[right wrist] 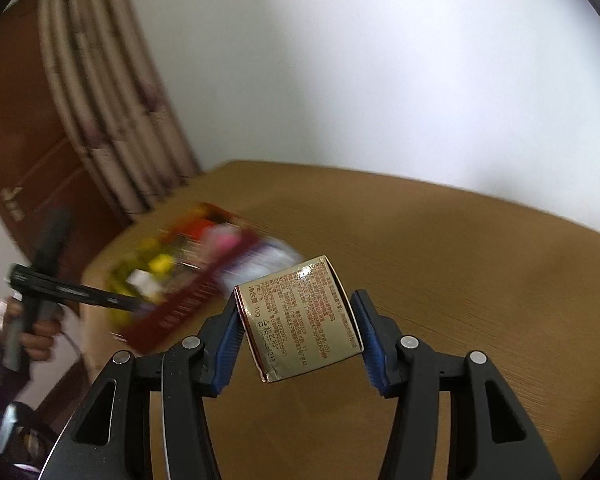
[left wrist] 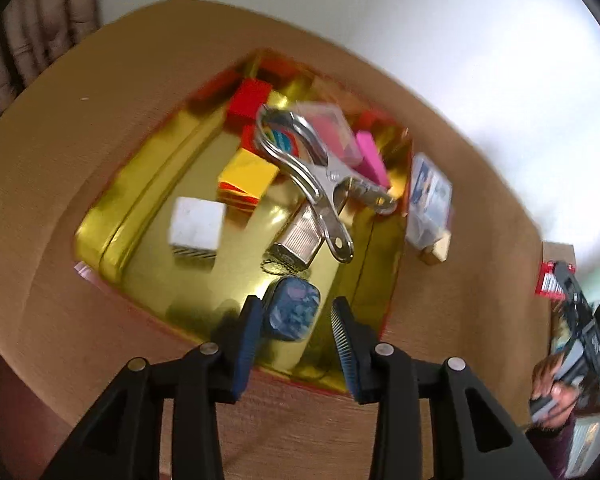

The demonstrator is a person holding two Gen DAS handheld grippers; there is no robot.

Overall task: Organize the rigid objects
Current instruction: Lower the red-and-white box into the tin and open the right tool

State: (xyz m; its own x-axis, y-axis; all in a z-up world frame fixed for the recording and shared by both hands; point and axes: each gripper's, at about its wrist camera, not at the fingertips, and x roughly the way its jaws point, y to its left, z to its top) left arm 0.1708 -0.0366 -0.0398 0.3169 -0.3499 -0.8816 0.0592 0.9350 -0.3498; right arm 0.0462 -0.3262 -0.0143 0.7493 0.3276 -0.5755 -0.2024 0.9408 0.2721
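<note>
Carrying a small gold printed carton pinched in the right gripper fingers; next it must reach the gold-lined red tray, where the left gripper, fingers parted, flanks a blue rounded tin.

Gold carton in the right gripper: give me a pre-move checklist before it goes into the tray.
1. Grip: the right gripper has both fingers on the gold carton, tilted. Ok.
2. Carton clear of the table: looks lifted. Ok.
3. Left gripper: fingers apart around the blue patterned tin, which sits in the gold tray; contact cannot tell.
4. Free space in the tray: bare gold floor left of the white box. Ok.
5. Obstacle: the metal clamp lies across the tray's middle. Not ok for a central drop.
6. Right wrist view of the tray: blurred. Cannot tell.
</note>
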